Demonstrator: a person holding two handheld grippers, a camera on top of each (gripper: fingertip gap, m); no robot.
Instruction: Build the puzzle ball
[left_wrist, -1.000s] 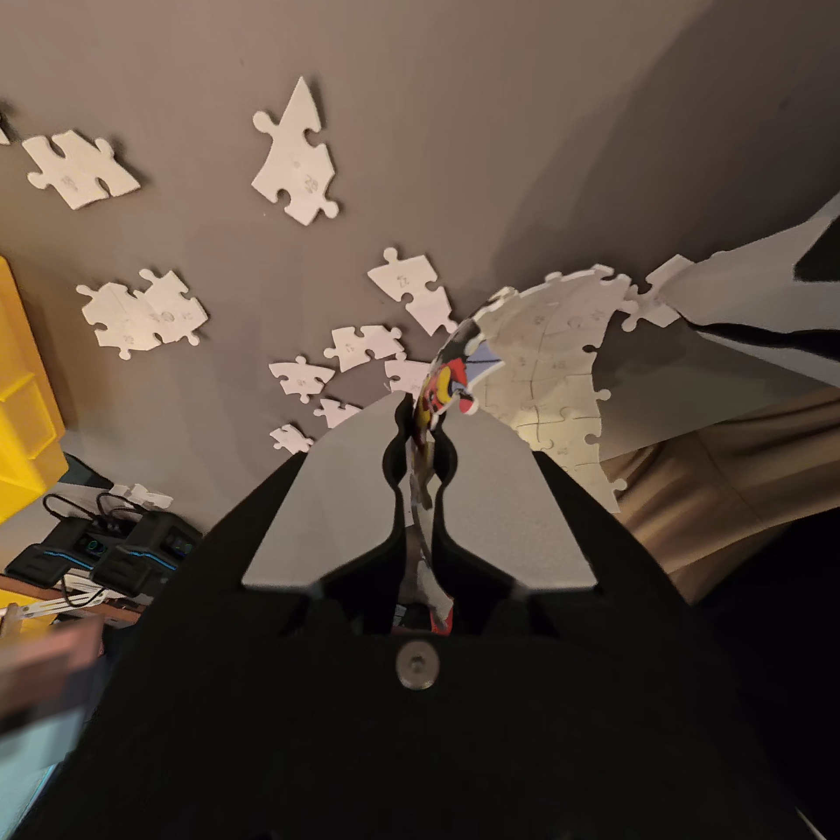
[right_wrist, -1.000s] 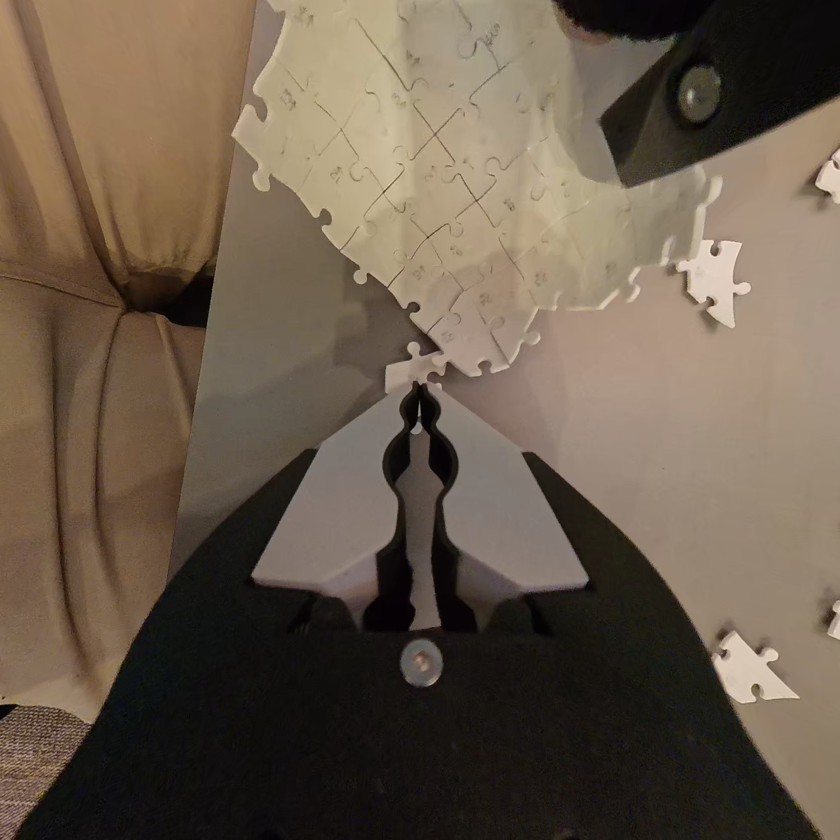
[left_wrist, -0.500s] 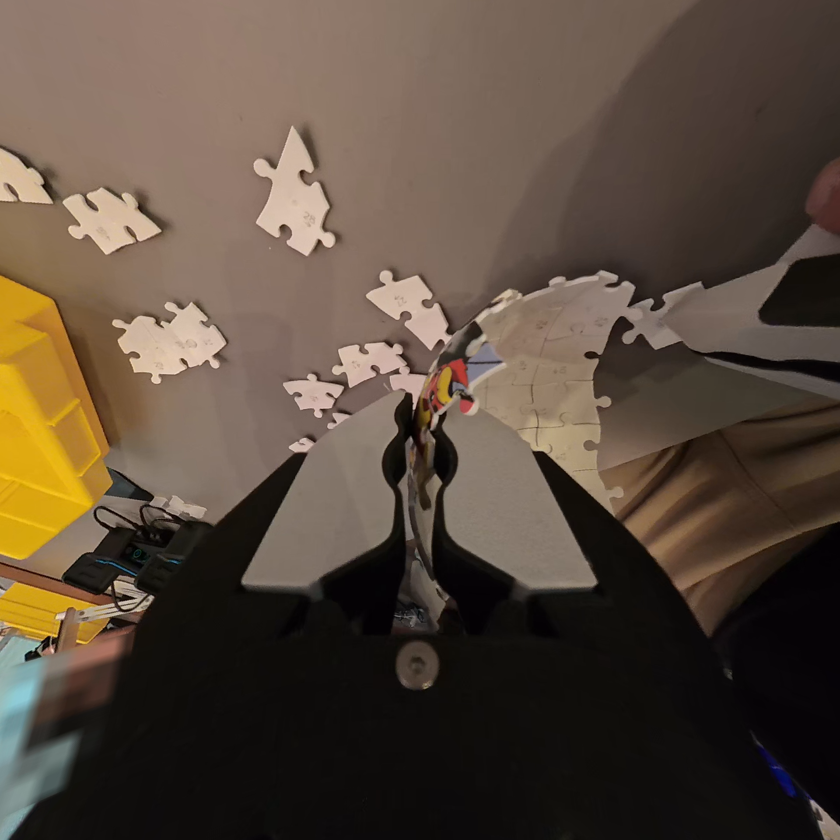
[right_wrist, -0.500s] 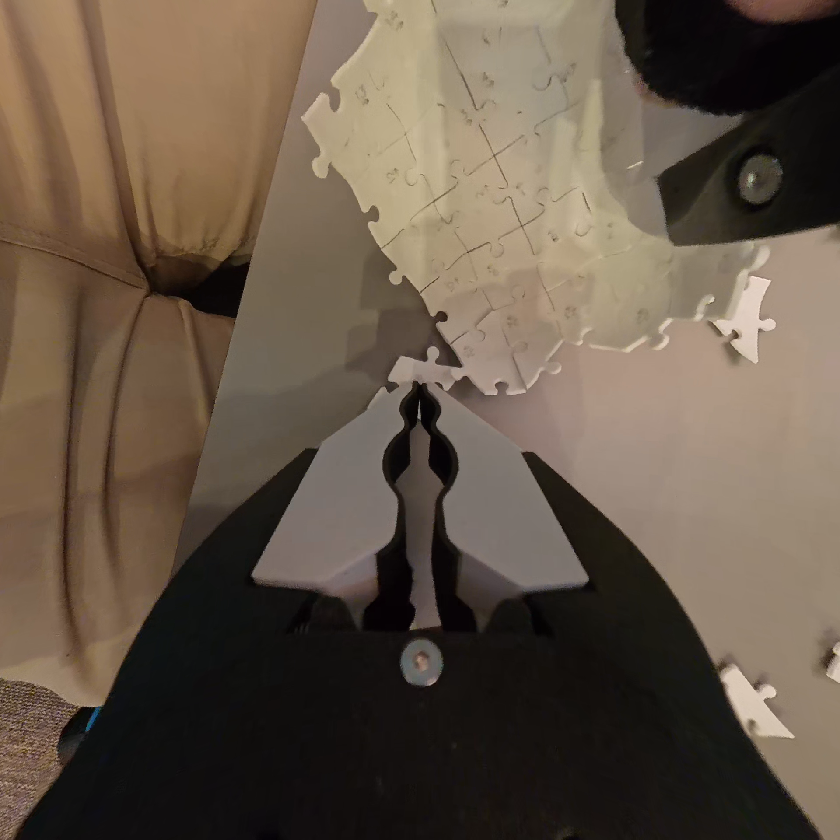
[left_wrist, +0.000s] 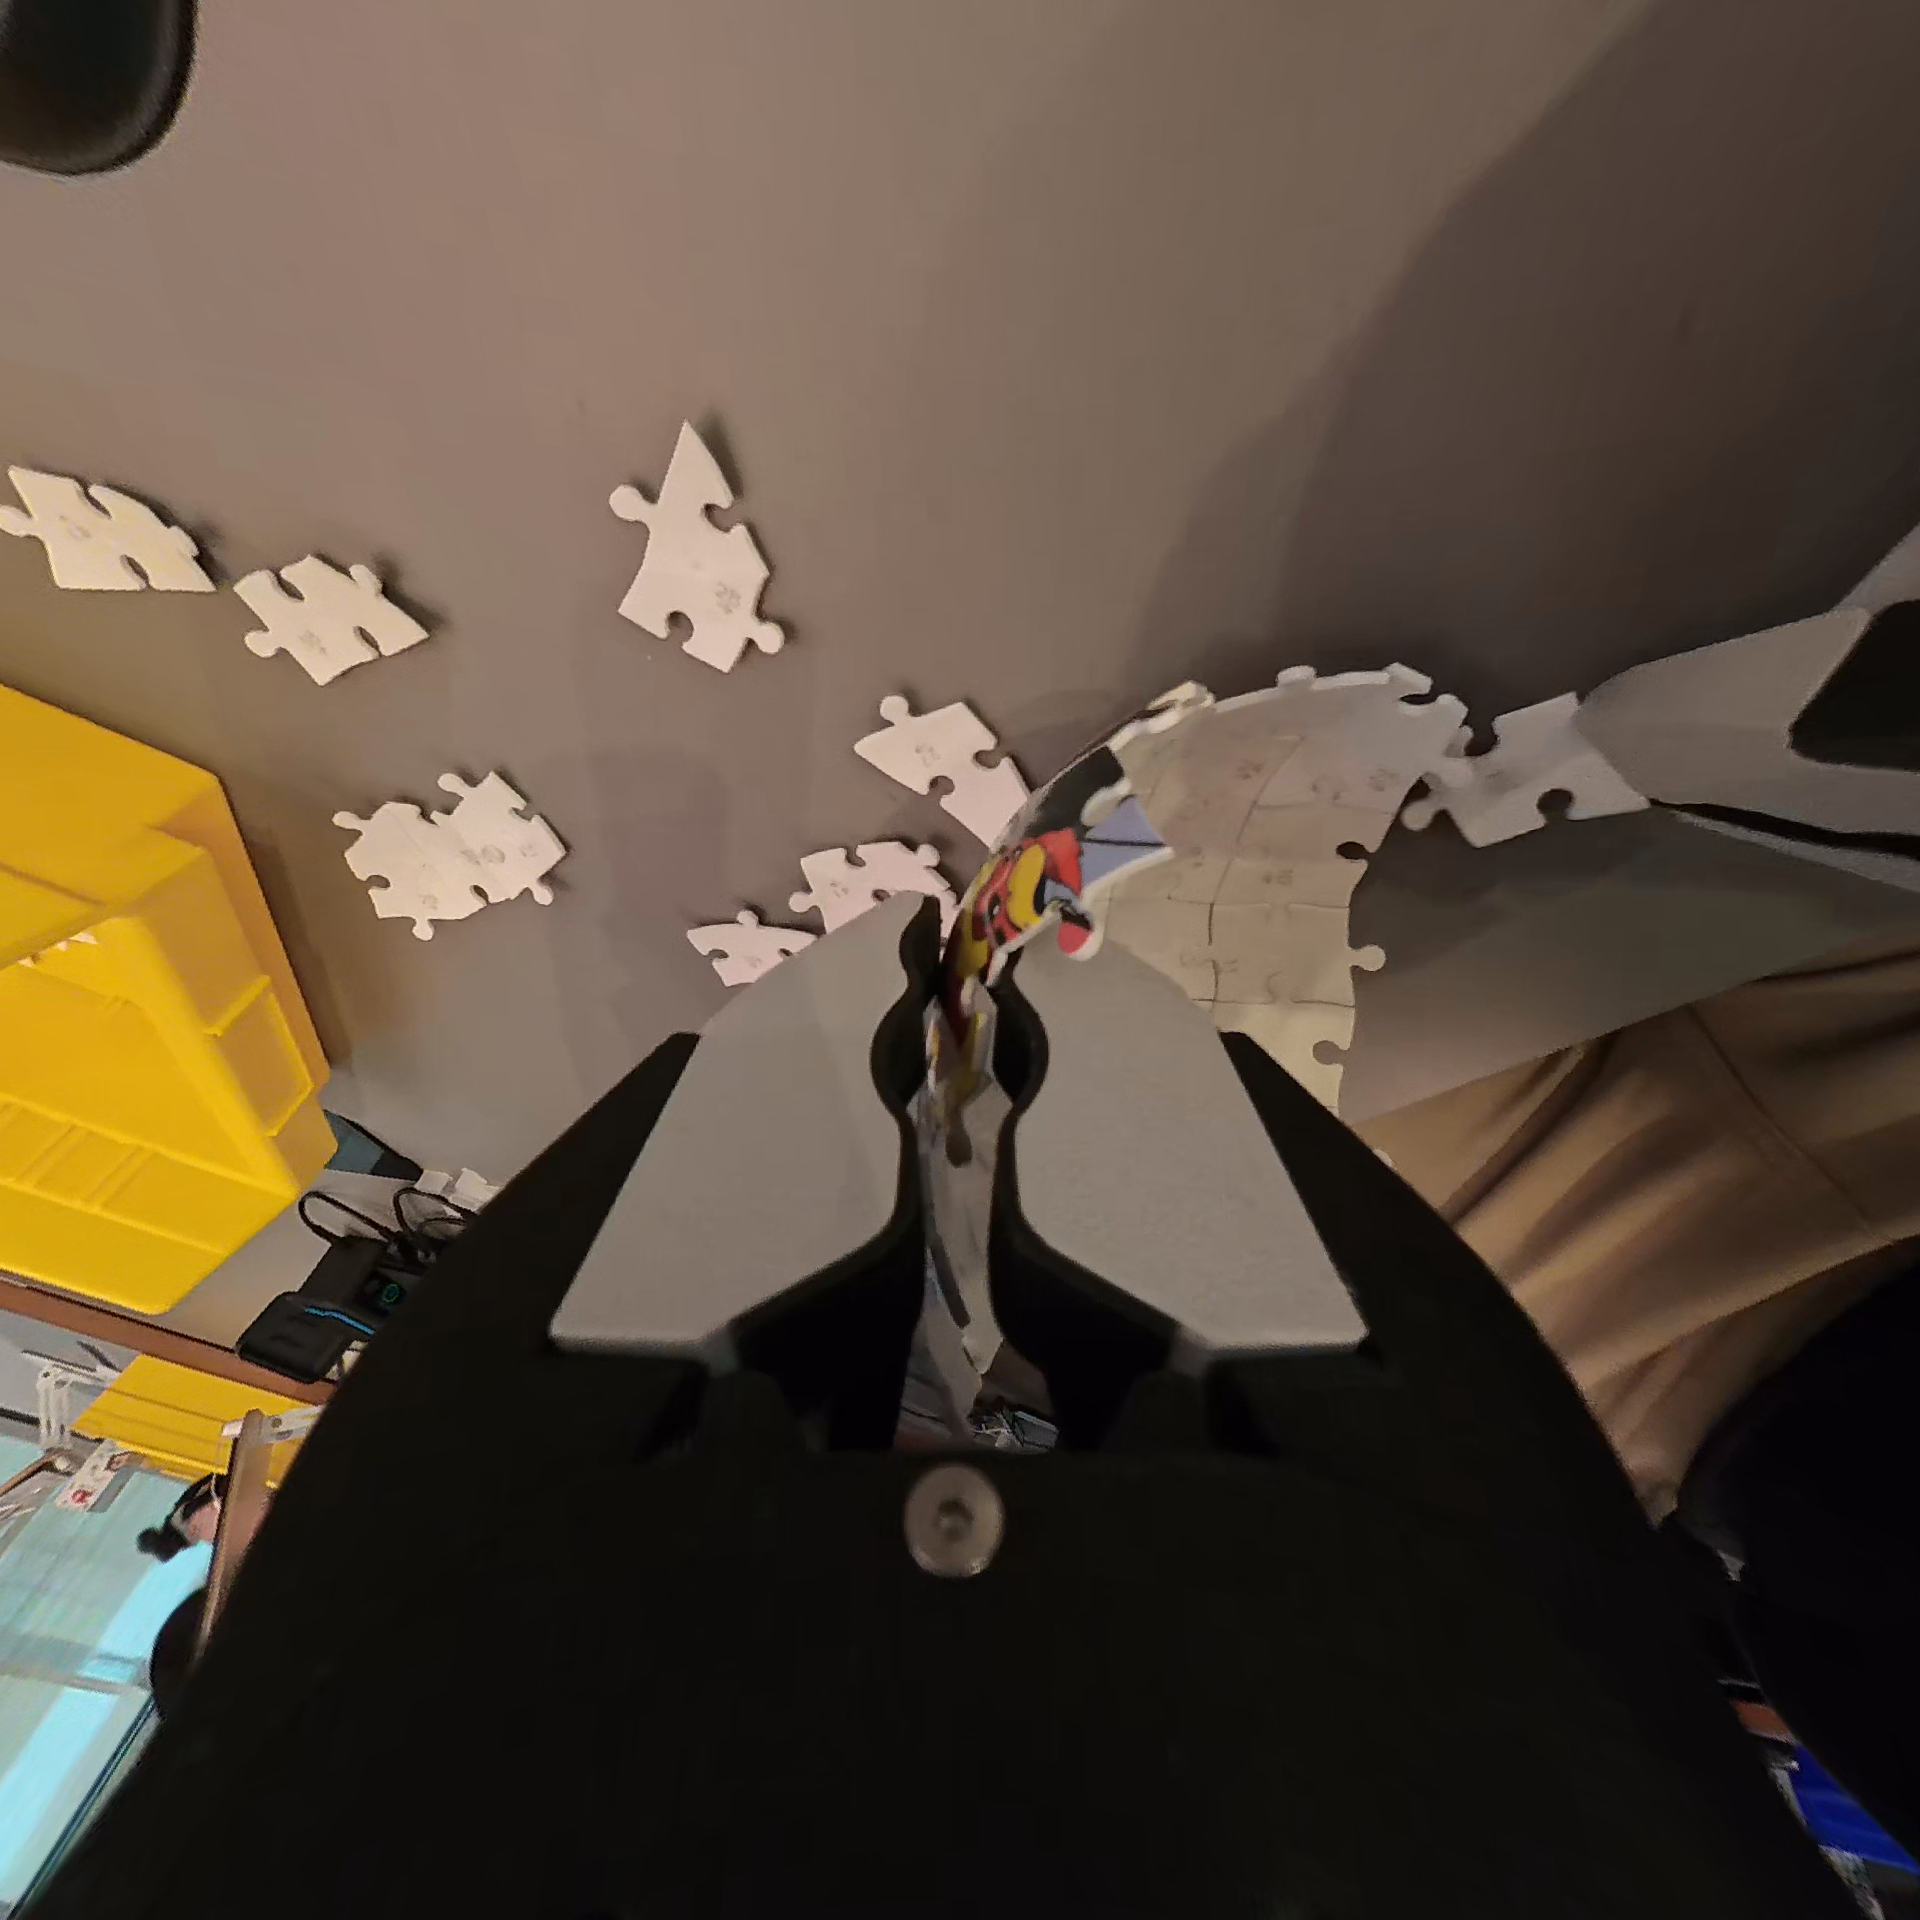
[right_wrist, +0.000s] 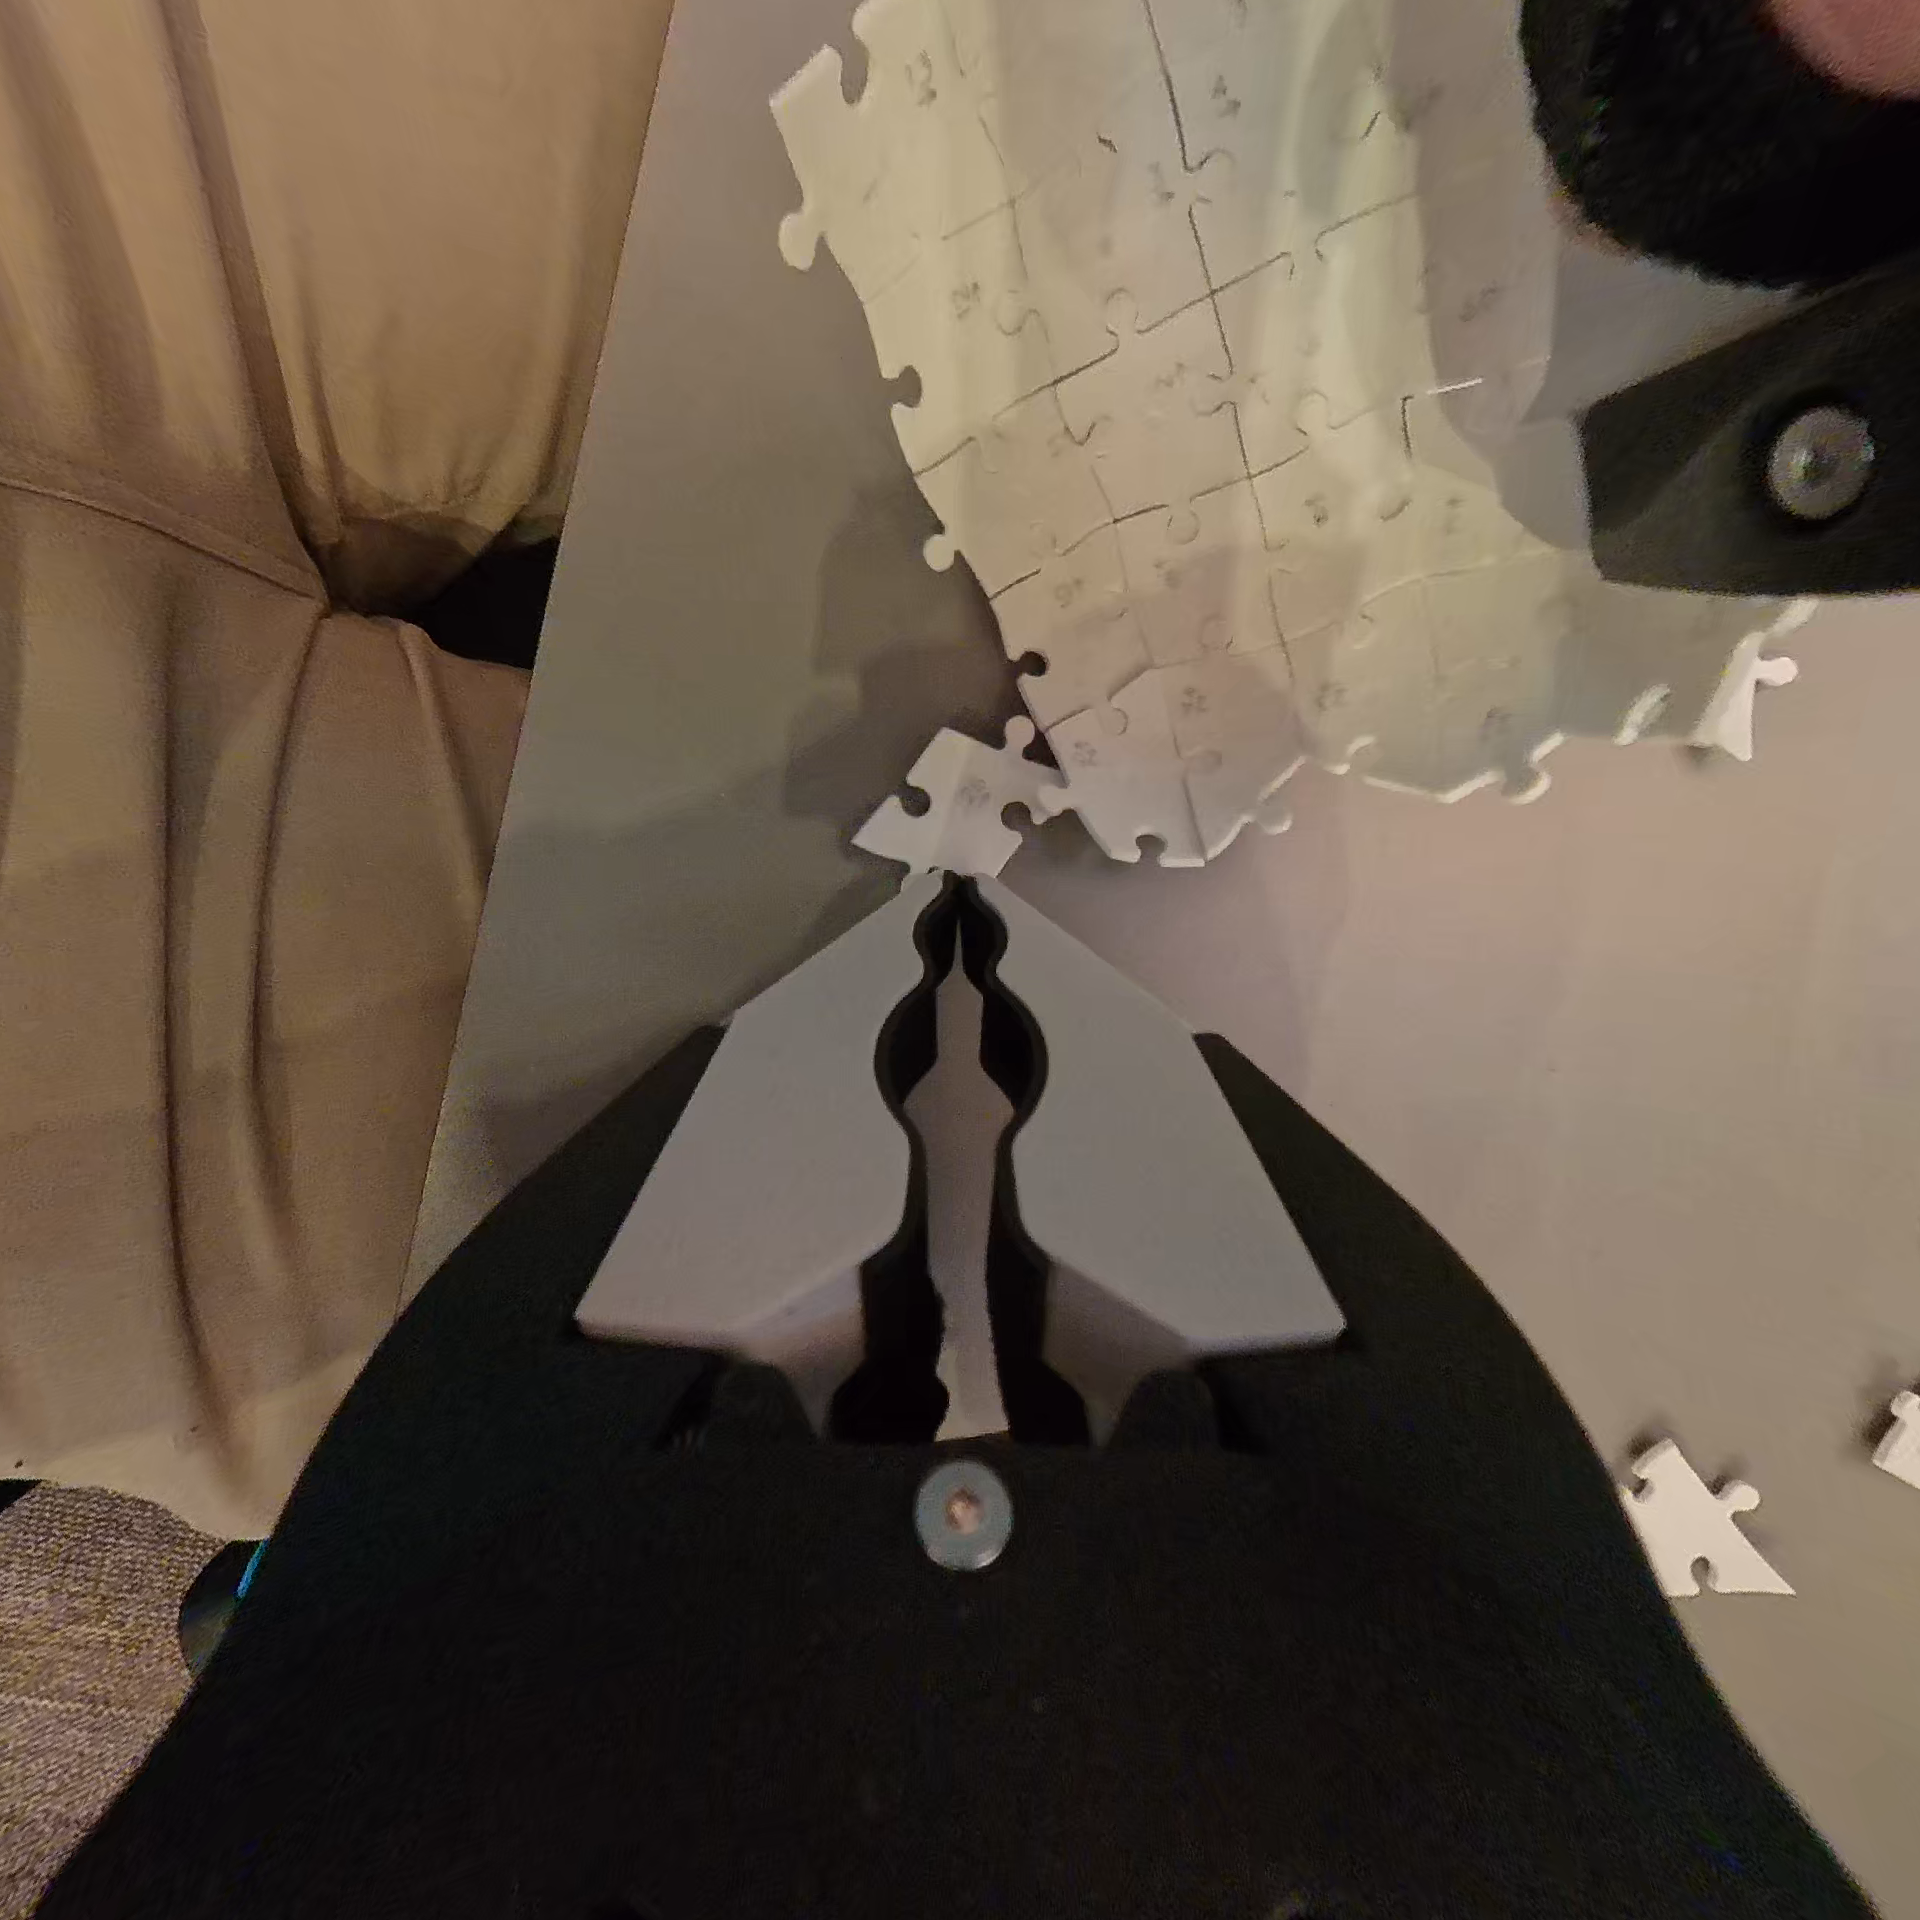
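Note:
My left gripper (left_wrist: 961, 940) is shut on the edge of the half-built puzzle ball (left_wrist: 1257, 831), a curved shell of joined pieces, white inside and coloured outside, held above the grey table. The shell fills the top of the right wrist view (right_wrist: 1195, 416). My right gripper (right_wrist: 954, 883) is shut on a single white puzzle piece (right_wrist: 956, 800) and holds it against the shell's lower left edge. That gripper and its piece (left_wrist: 1527, 779) show at the right of the left wrist view. The left gripper's black body (right_wrist: 1766, 468) shows at the upper right of the right wrist view.
Several loose white pieces (left_wrist: 696, 561) lie face down on the grey table (left_wrist: 935, 312), with two more at the right (right_wrist: 1704, 1527). A yellow bin (left_wrist: 125, 987) stands at the left table edge, chargers with cables (left_wrist: 343, 1299) below it. A person's beige trousers (right_wrist: 208, 623) lie past the table edge. The grippers' ends are close to 11 centimetres from one another.
The left gripper and shell have lifted and drawn back, so the table pieces slid down-right. The shell has moved right in the right wrist view, and the single piece now meets its corner.

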